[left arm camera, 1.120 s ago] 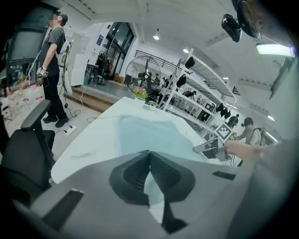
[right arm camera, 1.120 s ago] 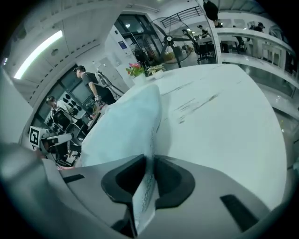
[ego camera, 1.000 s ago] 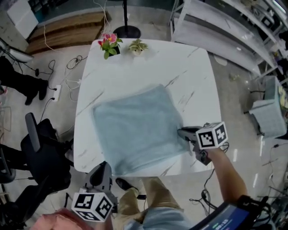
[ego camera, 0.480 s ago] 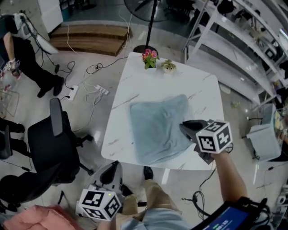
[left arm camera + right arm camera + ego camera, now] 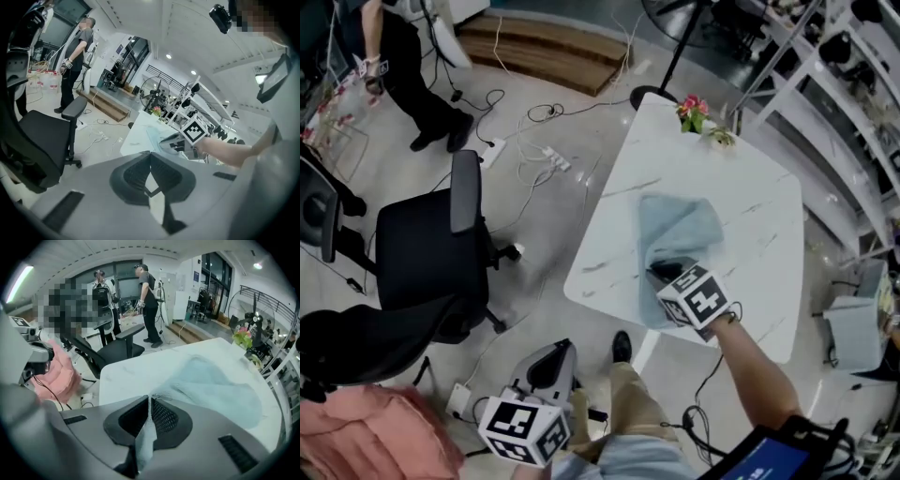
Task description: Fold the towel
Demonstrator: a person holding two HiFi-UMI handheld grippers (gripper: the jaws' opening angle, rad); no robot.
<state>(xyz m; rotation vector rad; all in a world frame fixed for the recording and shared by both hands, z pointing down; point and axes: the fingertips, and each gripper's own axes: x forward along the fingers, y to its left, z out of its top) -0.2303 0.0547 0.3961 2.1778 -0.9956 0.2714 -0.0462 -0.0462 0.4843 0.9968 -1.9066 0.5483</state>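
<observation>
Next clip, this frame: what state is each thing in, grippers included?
towel: one edge lifted, the rest lying on the table.
right gripper: shut on the towel's edge.
left gripper: shut, empty, off the table.
flower pot: upright at the table's far corner.
office chair: upright, unoccupied, apart from the table.

towel [image 5: 682, 223] edge lifted, pulled across itself
</observation>
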